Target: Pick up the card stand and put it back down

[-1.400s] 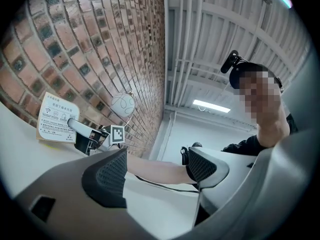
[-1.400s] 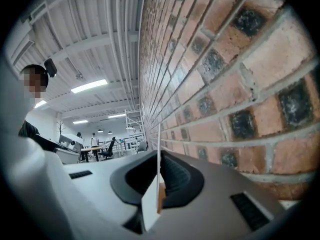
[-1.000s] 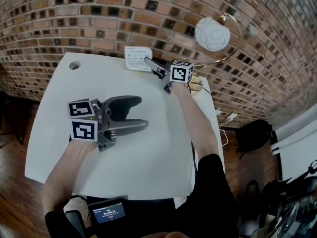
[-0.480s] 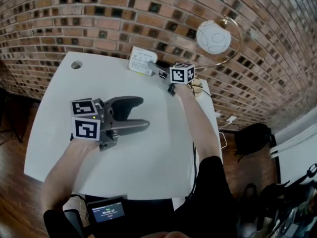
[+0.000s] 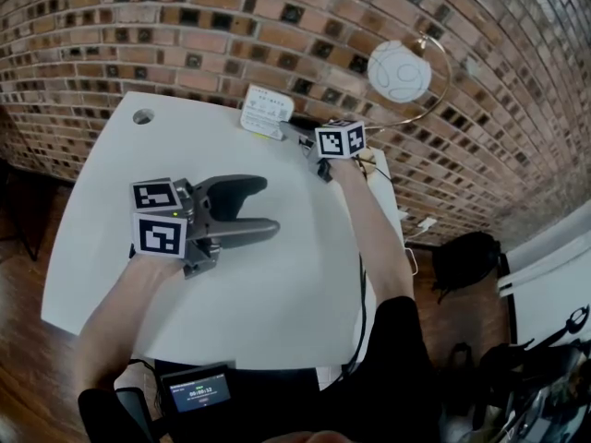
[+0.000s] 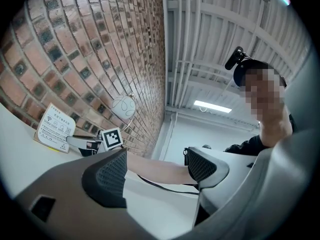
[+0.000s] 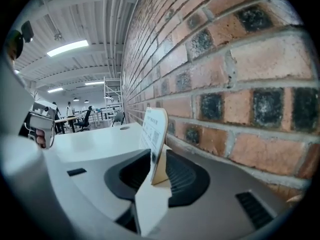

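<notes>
The card stand (image 5: 266,112), a white printed card on a tan base, stands on the white table (image 5: 277,284) at its far edge by the brick wall. My right gripper (image 5: 292,134) reaches to it from the right. In the right gripper view the card stand (image 7: 155,134) is upright between the two dark pads of the right gripper (image 7: 156,171); its jaws are opening and small gaps show on both sides of the card. My left gripper (image 5: 263,209) lies on the middle of the table, open and with nothing in it. The left gripper view shows the card stand (image 6: 55,129) far off.
A white globe lamp on a brass hoop (image 5: 399,70) stands at the back right corner. A round cable hole (image 5: 142,116) is at the table's far left. A black cable (image 5: 360,293) runs along the right edge. A small screen (image 5: 199,395) sits below the near edge.
The card stand has turned slightly, from facing me to angled, and sits a little further right. The right gripper has shifted slightly right with it. The left gripper has stayed put.
</notes>
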{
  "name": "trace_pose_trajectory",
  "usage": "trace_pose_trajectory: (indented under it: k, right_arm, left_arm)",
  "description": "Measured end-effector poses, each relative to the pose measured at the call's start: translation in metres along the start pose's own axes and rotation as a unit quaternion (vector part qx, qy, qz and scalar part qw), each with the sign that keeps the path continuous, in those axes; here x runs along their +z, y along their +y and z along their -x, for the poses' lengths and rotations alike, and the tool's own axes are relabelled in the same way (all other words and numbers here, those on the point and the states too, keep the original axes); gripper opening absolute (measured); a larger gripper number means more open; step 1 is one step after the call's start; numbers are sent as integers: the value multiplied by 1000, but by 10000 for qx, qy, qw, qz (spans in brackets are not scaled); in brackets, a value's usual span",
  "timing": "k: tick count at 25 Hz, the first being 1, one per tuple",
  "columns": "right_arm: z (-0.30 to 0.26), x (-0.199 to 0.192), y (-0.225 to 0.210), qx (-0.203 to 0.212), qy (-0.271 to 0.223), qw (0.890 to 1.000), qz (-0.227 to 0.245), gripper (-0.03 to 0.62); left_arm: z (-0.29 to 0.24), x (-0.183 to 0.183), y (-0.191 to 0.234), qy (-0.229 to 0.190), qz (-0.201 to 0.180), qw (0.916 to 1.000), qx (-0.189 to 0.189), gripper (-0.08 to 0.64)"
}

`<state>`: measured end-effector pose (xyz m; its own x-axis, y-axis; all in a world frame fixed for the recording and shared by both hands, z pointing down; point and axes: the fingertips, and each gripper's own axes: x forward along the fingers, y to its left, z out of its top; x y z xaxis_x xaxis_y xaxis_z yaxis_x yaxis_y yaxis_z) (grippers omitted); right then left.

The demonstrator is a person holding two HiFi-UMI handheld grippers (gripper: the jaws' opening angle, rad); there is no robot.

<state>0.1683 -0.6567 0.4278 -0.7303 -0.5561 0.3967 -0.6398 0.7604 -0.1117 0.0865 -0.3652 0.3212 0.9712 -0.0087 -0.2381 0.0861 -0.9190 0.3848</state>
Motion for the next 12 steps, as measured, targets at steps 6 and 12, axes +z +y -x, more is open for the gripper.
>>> trace_pose_trajectory:
  k: [6, 12]
  right_arm:
    - [1, -1, -8, -236, 44, 9996, -119, 125]
    - [0, 0, -1, -135, 18, 9998, -163, 124]
  left_arm:
    - [1, 1, 0, -23, -4, 10000, 11, 385]
    - [0, 2, 0, -39, -3, 10000, 17, 385]
